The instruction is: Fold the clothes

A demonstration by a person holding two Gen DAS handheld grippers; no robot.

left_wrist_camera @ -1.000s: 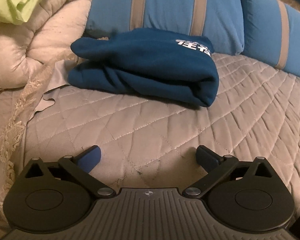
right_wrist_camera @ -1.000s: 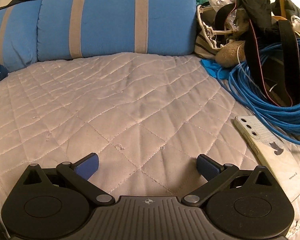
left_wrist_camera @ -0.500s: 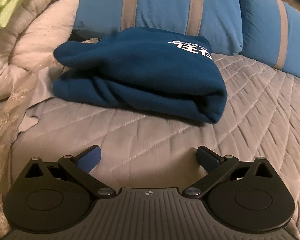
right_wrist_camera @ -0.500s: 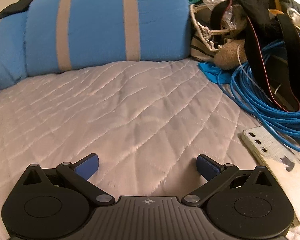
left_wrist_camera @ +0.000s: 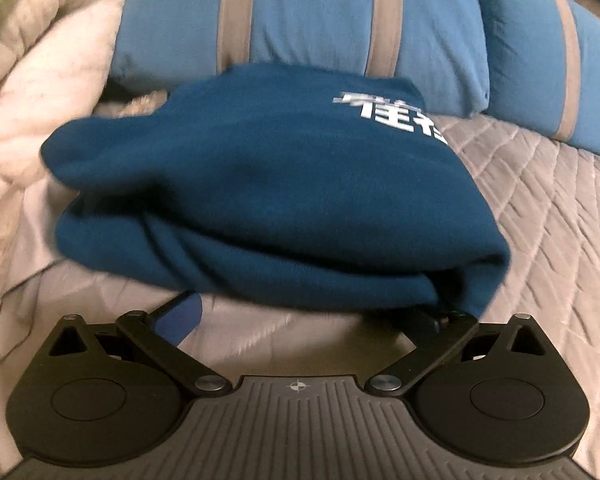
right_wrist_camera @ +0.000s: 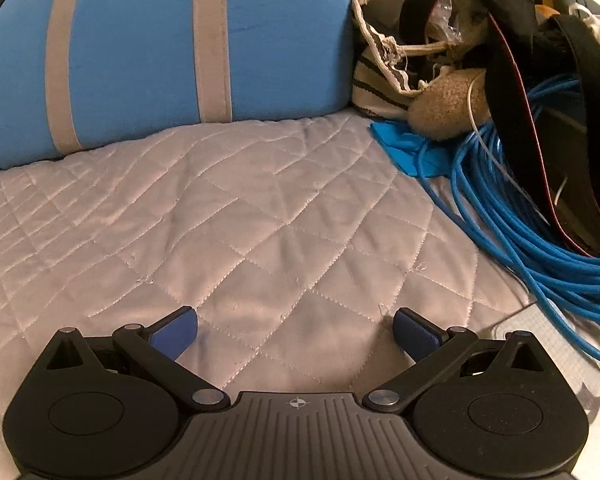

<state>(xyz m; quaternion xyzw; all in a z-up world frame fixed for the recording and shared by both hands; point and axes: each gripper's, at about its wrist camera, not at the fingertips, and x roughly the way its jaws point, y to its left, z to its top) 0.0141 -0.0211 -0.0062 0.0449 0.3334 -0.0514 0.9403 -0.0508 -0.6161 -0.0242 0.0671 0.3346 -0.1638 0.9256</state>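
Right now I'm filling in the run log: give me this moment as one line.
left tool: open, at folded navy sweatshirt near edge | right tool: open, over bare quilt | sweatshirt: folded, on quilt

A bedroom in a home. The work surface is a bed covered with a grey quilted bedspread point(right_wrist_camera: 260, 220), with blue pillows point(right_wrist_camera: 140, 52) banded in grey lined up at its head and a cream comforter point(left_wrist_camera: 32, 92) bunched to one side. Personal clutter crowds the far edge: a coiled blue cable point(right_wrist_camera: 540, 256), black straps point(right_wrist_camera: 512, 92) and a striped bag point(right_wrist_camera: 380, 68).
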